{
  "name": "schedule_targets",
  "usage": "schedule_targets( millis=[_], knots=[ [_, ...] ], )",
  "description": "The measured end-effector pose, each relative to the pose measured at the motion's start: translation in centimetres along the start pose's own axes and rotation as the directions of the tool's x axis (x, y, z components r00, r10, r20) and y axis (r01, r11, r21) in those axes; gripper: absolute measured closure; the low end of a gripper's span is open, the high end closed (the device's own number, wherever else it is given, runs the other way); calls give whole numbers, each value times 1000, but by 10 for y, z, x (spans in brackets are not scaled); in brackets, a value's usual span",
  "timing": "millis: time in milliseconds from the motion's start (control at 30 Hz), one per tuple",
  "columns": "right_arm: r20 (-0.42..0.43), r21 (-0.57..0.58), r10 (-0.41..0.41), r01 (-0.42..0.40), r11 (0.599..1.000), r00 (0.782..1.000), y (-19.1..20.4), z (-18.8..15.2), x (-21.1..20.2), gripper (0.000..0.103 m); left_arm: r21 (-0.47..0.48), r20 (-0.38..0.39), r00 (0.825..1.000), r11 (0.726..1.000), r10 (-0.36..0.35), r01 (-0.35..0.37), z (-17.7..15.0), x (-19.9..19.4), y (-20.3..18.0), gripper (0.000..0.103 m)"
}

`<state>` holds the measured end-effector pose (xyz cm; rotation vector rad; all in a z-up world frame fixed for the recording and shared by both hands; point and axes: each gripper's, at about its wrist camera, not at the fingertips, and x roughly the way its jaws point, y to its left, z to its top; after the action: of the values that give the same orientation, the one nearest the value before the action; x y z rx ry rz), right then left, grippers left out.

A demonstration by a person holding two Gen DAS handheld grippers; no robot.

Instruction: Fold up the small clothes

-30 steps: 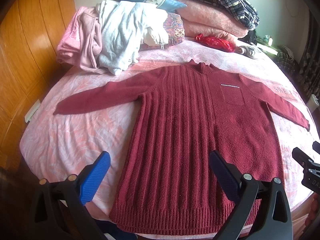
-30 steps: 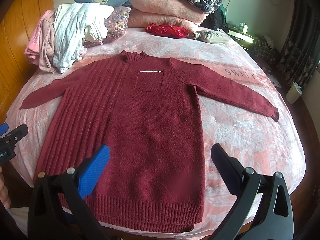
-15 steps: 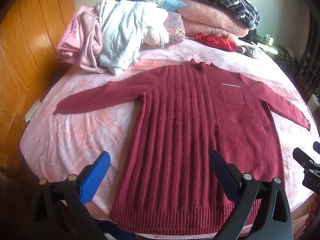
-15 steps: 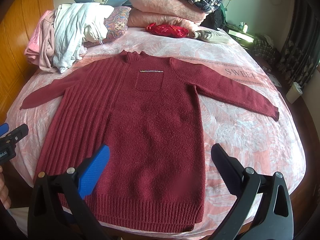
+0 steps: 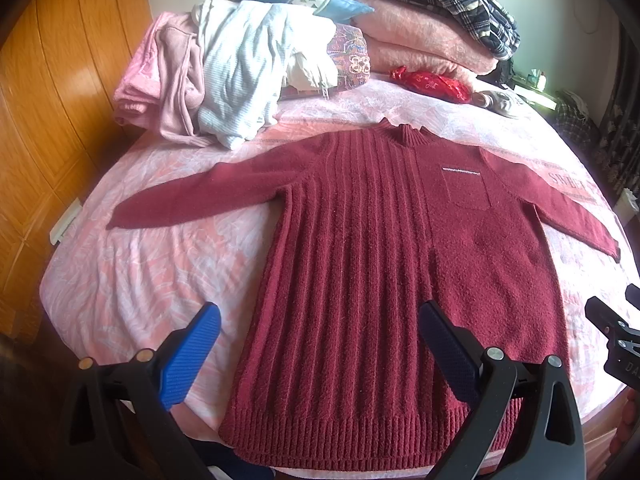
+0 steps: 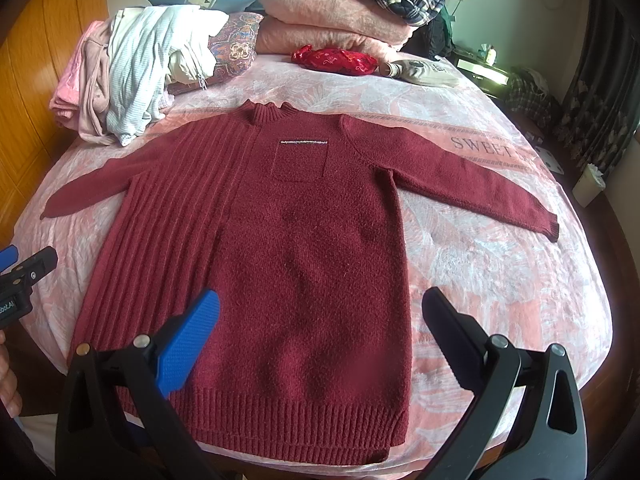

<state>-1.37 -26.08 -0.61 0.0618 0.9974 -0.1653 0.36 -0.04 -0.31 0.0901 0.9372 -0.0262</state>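
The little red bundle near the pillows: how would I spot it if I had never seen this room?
Start at the pink bed and look past the collar of the spread maroon sweater towards the folded pink blankets. The red patterned bundle lies just in front of them, the only bright red, shiny thing there.

Maroon sweater [image 5: 360,264] flat, sleeves outspread
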Motion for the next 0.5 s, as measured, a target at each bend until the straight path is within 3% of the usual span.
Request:
schedule_targets(
  millis=[500],
  knots=[
    [-1, -1, 1, -1, 1000, 1000, -1, 1, 0, 2, 1, -1, 1000, 1000, 0, 0, 0, 0, 0, 4]
  ],
)
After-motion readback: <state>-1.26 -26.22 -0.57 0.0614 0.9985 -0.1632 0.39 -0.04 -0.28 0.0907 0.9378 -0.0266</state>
